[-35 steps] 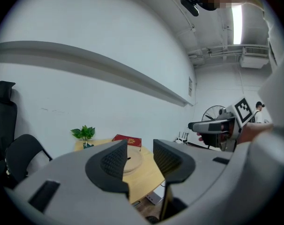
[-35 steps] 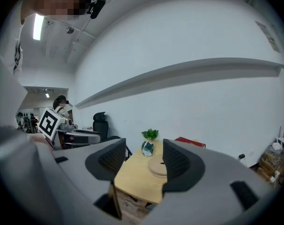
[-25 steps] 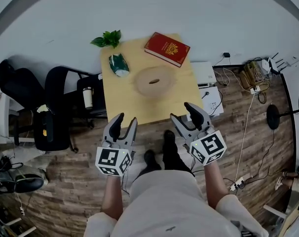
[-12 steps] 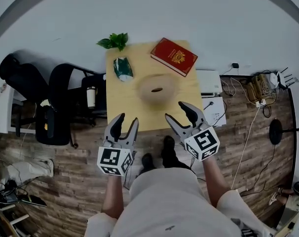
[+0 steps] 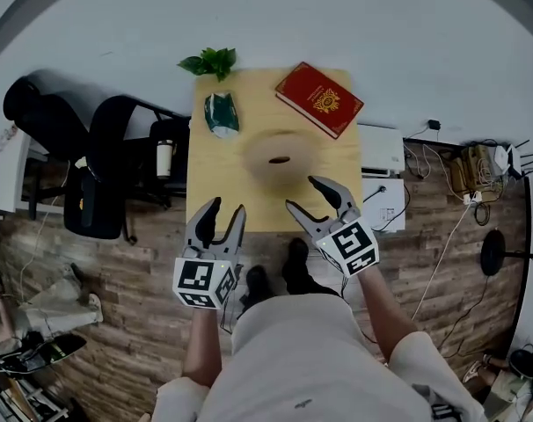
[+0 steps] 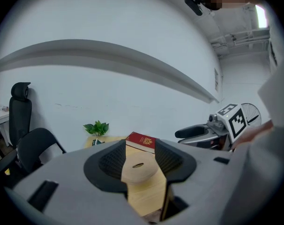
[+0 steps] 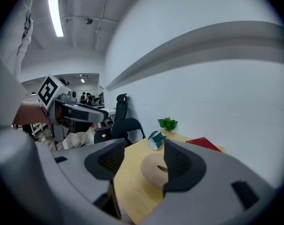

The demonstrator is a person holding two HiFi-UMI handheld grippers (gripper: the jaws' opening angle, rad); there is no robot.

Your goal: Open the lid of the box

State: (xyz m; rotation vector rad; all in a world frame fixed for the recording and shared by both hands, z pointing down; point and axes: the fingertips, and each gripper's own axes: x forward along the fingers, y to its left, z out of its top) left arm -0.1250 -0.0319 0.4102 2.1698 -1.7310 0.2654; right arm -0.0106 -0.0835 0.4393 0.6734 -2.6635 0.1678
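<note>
Head view: approach step, lid untouched. The round wooden box (image 5: 280,159) sits on the table (image 5: 215,174), ahead of both grippers and clear of them. Your left gripper (image 5: 224,209) and right gripper (image 5: 303,194) are both wide and empty, jaws just been opening.

Left gripper view: box straight ahead, framed by the jaws. It's smooth pale wood with a flat lid and a dark oval at centre. Glossy red book (image 6: 142,141) lies beyond.

Right gripper view: box ahead, crumpled green packet (image 7: 156,139) behind it.

Next, I'd judge: close in, straddle the lid rim, pinch, lift straight.
</note>
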